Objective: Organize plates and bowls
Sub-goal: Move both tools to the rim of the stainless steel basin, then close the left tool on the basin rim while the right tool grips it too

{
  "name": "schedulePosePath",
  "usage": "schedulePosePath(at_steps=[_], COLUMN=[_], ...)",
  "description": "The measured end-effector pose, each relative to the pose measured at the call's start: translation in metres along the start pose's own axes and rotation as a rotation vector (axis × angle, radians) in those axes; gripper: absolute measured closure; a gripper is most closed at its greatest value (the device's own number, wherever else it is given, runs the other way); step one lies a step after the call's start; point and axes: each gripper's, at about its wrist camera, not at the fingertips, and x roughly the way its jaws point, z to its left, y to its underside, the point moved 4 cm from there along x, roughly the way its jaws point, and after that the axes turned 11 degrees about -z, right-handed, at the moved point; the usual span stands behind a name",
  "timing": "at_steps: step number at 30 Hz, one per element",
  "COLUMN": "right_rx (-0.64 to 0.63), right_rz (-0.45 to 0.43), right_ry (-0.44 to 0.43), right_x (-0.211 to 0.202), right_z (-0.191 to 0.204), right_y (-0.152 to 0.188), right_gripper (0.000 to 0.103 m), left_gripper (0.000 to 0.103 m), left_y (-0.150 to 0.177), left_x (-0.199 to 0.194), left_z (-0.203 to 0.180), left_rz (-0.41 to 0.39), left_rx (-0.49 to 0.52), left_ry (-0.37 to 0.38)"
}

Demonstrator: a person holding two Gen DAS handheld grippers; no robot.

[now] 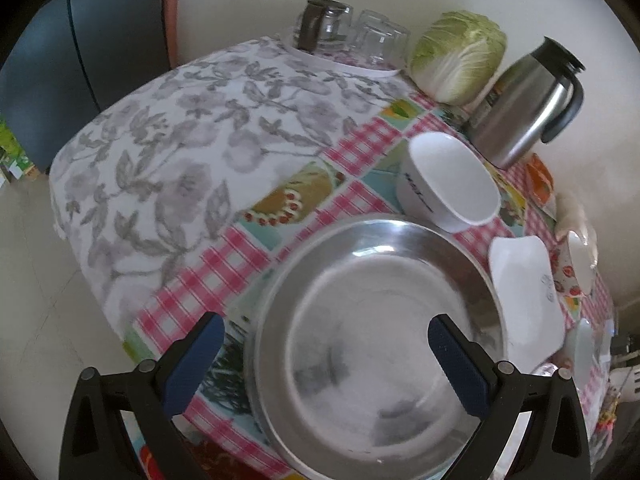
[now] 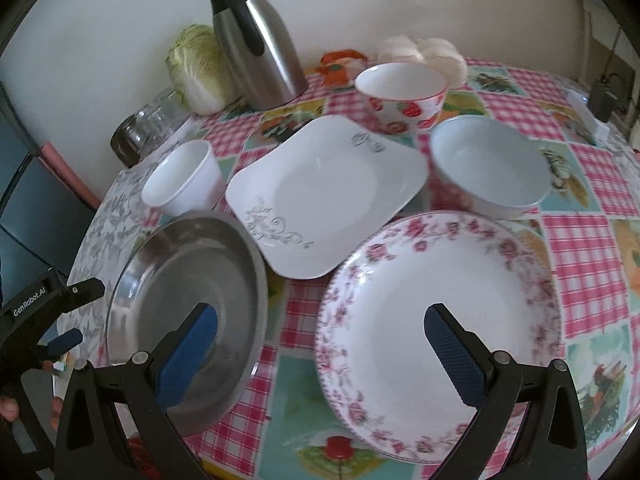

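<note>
The steel plate (image 2: 180, 312) lies at the worktop's (image 2: 580, 240) near left edge, the floral plate (image 2: 440, 320) beside it on the right. Behind them sits the square plate (image 2: 324, 196), flanked by a white cup (image 2: 184, 180) and a pale bowl (image 2: 490, 164), with a strawberry bowl (image 2: 402, 92) further back. The left tongs (image 1: 324, 364) hang wide open over the steel plate, holding nothing; the right tongs (image 2: 320, 356) hang wide open and empty between both plates. A flask (image 2: 256, 48) and cabbage (image 2: 198, 68) stand at the far edge.
</note>
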Motion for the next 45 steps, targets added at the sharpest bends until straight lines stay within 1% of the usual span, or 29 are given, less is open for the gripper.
schedulePosePath(at_steps=[3,5,7,10,12,14,18,20,21,22,23,26,27,29,32,34,36,40,45], right_rx=[-0.008,-0.014,-0.011,-0.023,-0.033,-0.045,-0.026,-0.015,-0.013,-0.015,-0.016,-0.021,-0.023,-0.018,-0.007,-0.019,-0.036,-0.042,-0.068], right_rz=[0.023,0.031,0.040,0.043,0.051,0.063,0.100,0.118,0.124,0.129,0.133,0.142,0.143,0.152,0.161,0.159,0.152,0.128,0.099], right_ry=[-0.022,-0.033,-0.056,-0.079,-0.092,-0.092,-0.104,-0.111,-0.112,-0.110,-0.109,-0.115,-0.114,-0.115,-0.124,-0.116,-0.111,-0.135,-0.162], right_x=[0.007,0.011,0.015,0.018,0.021,0.024,0.031,0.035,0.037,0.039,0.040,0.042,0.043,0.047,0.052,0.051,0.048,0.039,0.025], right_z=[0.008,0.013,0.016,0.024,0.030,0.034,0.032,0.031,0.030,0.030,0.031,0.032,0.032,0.031,0.030,0.032,0.034,0.034,0.037], right_y=[0.002,0.003,0.004,0.005,0.006,0.008,0.013,0.015,0.015,0.016,0.016,0.018,0.018,0.019,0.021,0.022,0.020,0.015,0.008], right_gripper=[0.000,0.000,0.000,0.001,0.009,0.034,0.045,0.062,0.066,0.074,0.080,0.089,0.089,0.092,0.092,0.092,0.092,0.092,0.090], left_gripper=[0.000,0.002,0.010,0.016,0.021,0.024,0.028,0.032,0.038,0.044,0.046,0.055,0.058,0.060,0.063,0.069,0.073,0.075,0.076], left_y=[-0.001,-0.001,-0.001,0.002,0.005,0.007,0.012,0.016,0.017,0.018,0.019,0.024,0.025,0.027,0.028,0.030,0.029,0.025,0.023], left_x=[0.006,0.010,0.015,0.024,0.031,0.036,0.043,0.046,0.048,0.050,0.051,0.054,0.055,0.057,0.057,0.057,0.055,0.048,0.033], left_z=[0.009,0.013,0.015,0.018,0.019,0.021,0.023,0.025,0.027,0.026,0.026,0.027,0.028,0.028,0.026,0.026,0.030,0.039,0.044], left_rz=[0.015,0.028,0.039,0.075,0.101,0.121,0.158,0.180,0.193,0.204,0.212,0.236,0.247,0.248,0.241,0.238,0.241,0.236,0.205], left_rx=[-0.017,-0.017,-0.010,-0.002,-0.003,-0.011,-0.029,-0.040,-0.042,-0.045,-0.050,-0.058,-0.063,-0.064,-0.052,-0.048,-0.063,-0.095,-0.129], left_ry=[-0.013,-0.026,-0.045,-0.051,-0.054,-0.056,-0.047,-0.043,-0.040,-0.037,-0.032,-0.027,-0.025,-0.037,-0.056,-0.069,-0.066,-0.047,-0.011])
